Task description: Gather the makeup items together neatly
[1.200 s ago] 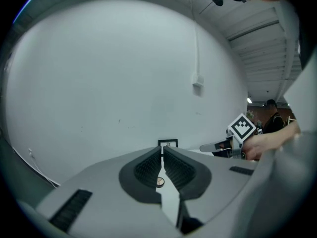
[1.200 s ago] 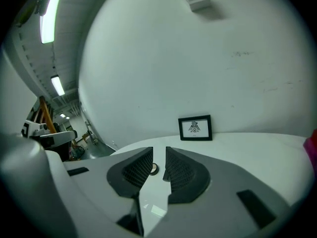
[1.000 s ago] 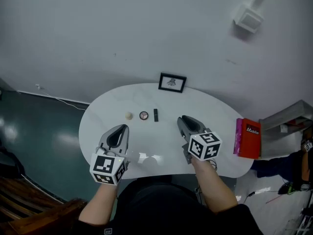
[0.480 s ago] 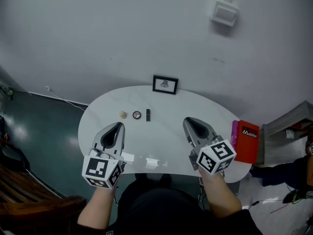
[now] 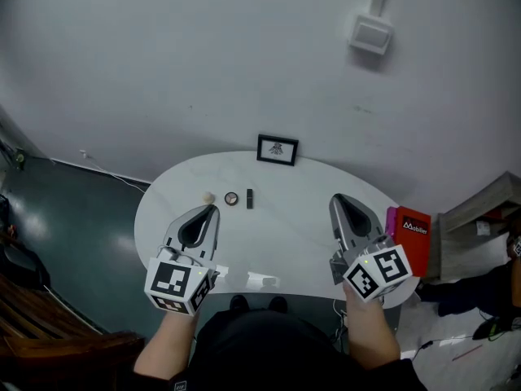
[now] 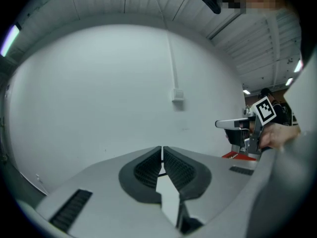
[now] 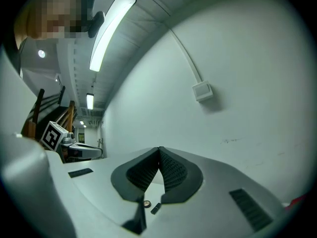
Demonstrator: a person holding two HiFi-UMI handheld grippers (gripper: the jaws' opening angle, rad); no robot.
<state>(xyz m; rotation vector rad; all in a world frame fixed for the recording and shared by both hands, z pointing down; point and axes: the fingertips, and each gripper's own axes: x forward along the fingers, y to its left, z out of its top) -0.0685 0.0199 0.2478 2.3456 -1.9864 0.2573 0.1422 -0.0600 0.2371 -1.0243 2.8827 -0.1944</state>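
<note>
Head view: left claw [image 5: 211,211] tight together, right claw [image 5: 339,199] freshly closed, both empty; 3 makeup items [image 5: 232,199] on table [image 5: 293,198].

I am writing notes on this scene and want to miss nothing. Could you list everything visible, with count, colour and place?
table: one, white, centre.
picture frame: one, black, table's far edge.
ball: one, cream, left of a row on the table.
round compact: one, dark-rimmed, middle of row.
stick: one, black, right of row.
flat box: one, red, table's right end.
wall box: one, white, high on wall.
left gripper: one, grey, near left; fingers shut, empty.
right gripper: one, grey, near right; fingers just closed, empty.
</note>
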